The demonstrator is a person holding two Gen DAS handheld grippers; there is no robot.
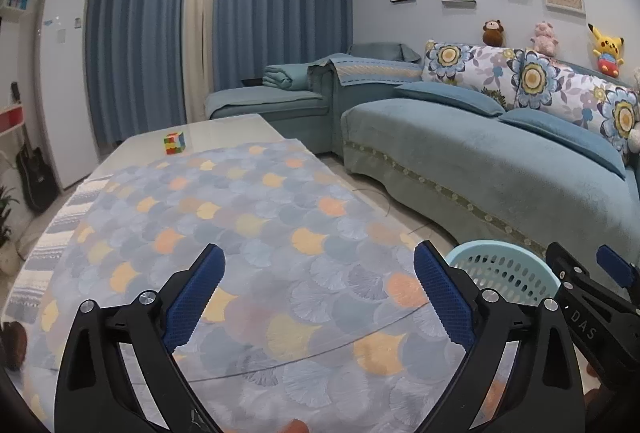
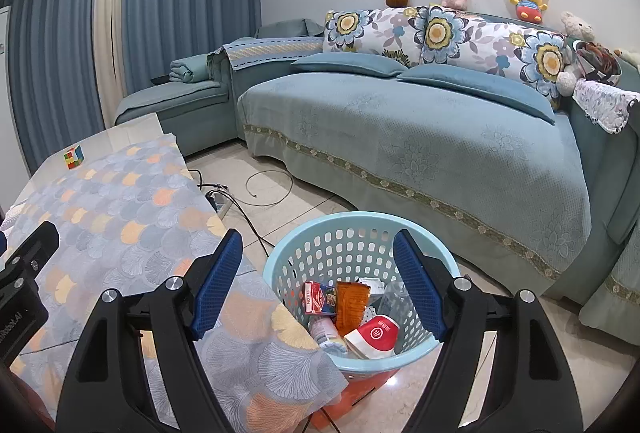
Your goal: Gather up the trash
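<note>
1. Trash [image 2: 352, 317] lies inside the light-blue basket [image 2: 288, 257]: a red-and-white cup, an orange wrapper, a small red carton and a clear bottle.
2. That basket stands on the floor just beside the table's patterned cloth [image 1: 256, 233].
3. Right gripper [image 2: 318, 283] hangs over the basket, jaws wide and empty.
4. Left gripper [image 1: 318, 291] hangs over the cloth, jaws wide, nothing between them.
5. A colour cube [image 1: 175, 143] sits at the table's far end.
</note>
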